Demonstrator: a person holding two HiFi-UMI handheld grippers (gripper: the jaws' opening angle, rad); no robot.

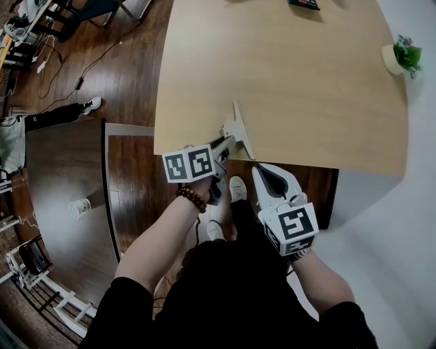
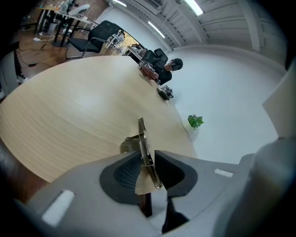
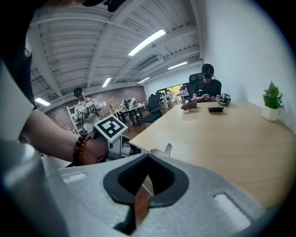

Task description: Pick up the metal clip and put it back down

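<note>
A metal clip (image 1: 238, 129) stands on edge at the near rim of the light wooden table (image 1: 286, 75). My left gripper (image 1: 225, 144) reaches it from the near left and is shut on its handle. In the left gripper view the clip (image 2: 142, 139) runs up between the two dark pads, over the table (image 2: 69, 111). Whether the clip touches the wood I cannot tell. My right gripper (image 1: 262, 169) hangs just off the table's near edge, right of the clip, shut and holding nothing. In the right gripper view, the right gripper (image 3: 148, 156) has its tips together, with the clip (image 3: 168, 150) just beyond.
A small potted plant (image 1: 403, 56) stands at the table's right edge, and a black object (image 1: 304, 3) lies at the far end. A person (image 3: 206, 88) sits at that far end. To the left is a dark side table (image 1: 61, 177) with a paper cup (image 1: 79, 206).
</note>
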